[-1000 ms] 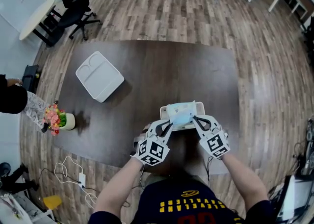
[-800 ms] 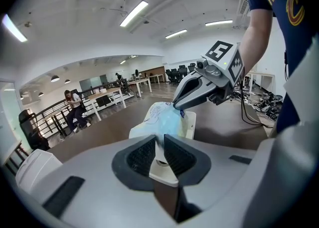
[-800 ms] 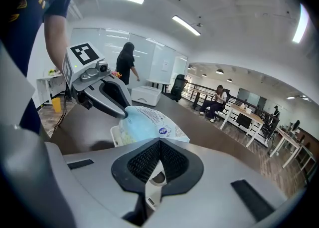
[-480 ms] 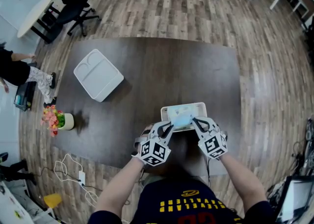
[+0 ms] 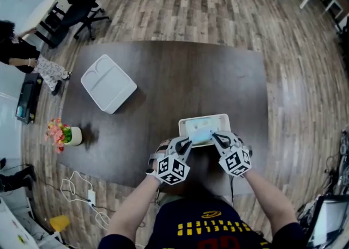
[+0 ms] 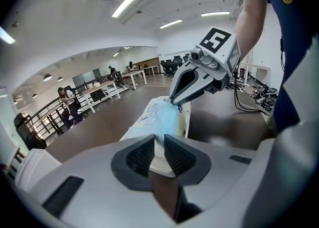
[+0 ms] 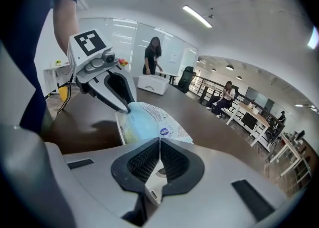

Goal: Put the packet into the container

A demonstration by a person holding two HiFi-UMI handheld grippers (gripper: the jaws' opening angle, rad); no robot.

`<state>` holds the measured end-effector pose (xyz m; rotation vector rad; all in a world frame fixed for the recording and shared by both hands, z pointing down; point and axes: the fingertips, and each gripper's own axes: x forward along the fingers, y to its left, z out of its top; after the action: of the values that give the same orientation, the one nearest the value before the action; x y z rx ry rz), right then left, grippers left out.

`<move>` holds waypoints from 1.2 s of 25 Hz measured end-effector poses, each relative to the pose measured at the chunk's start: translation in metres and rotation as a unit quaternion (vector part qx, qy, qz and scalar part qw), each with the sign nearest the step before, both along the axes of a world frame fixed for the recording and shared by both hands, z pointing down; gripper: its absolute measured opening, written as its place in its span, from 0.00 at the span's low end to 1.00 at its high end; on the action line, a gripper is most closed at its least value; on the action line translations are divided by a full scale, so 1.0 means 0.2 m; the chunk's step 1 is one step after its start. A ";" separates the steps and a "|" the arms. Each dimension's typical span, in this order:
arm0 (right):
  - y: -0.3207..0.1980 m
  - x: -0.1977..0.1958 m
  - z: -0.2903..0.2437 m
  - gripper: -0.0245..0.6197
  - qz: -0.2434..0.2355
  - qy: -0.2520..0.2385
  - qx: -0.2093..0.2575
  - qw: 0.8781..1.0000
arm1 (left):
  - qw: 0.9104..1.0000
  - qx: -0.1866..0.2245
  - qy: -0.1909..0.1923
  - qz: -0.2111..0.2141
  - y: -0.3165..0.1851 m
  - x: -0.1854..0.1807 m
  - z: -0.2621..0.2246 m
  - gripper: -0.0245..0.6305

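Head view, looking steeply down: a dark table (image 5: 180,73) w/ a white rectangular container (image 5: 203,117) near the person's edge. A pale blue packet (image 5: 200,131) sits within the container's outline, held at its two near corners. The left gripper (image 5: 187,143) has its jaws narrow, pinched on the packet's left corner. The right gripper (image 5: 216,136) has its jaws pressed together on the thin film at the right corner. The gripper views show the packet slightly puffed, printed face up, w/ the container's wall just under it. Can't tell whether it rests on the bottom yet. Its long axis runs left-right between the 2 grippers, approx. parallel to the container's long side, & its far edge points away from the person. Off to the left, well apart: a white divided tray (image 5: 108,83) & a small flower pot (image 5: 64,133). The step in hand looks like the final lowering & release. To do it well, prob. keep both corners level so the packet goes down flat. Keep the long axis lined up w/ the container's long side so no corner rides up on the rim. Let go w/ both sides at about the same time, then lift the tips straight up so the film isn't dragged back out.
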<state>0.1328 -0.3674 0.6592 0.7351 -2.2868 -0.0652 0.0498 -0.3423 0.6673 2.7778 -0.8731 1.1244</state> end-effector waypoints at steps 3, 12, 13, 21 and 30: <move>0.02 0.00 0.01 0.05 0.004 -0.001 -0.002 1.000 | 1.000 -0.009 -0.002 -0.001 0.02 0.00 0.02 0.12; 0.02 -0.01 0.05 0.05 0.019 0.007 -0.018 1.000 | 0.996 -0.071 0.022 -0.057 0.01 -0.01 0.05 0.12; 0.02 0.00 0.05 0.06 0.024 0.004 -0.022 0.999 | 0.995 -0.076 0.026 -0.060 0.02 -0.01 0.06 0.12; 0.03 0.03 0.02 0.27 0.060 -0.012 -0.044 0.997 | 0.993 -0.066 0.030 -0.088 0.05 -0.10 0.03 0.23; 0.15 0.03 -0.26 0.28 0.133 -0.150 -0.087 0.976 | 0.964 -0.104 0.159 -0.184 0.22 -0.20 -0.26 0.23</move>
<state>0.1379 -0.3379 0.6074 1.0072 -2.4120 0.3907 0.0095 -0.2984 0.6145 2.3960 -1.0953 0.6470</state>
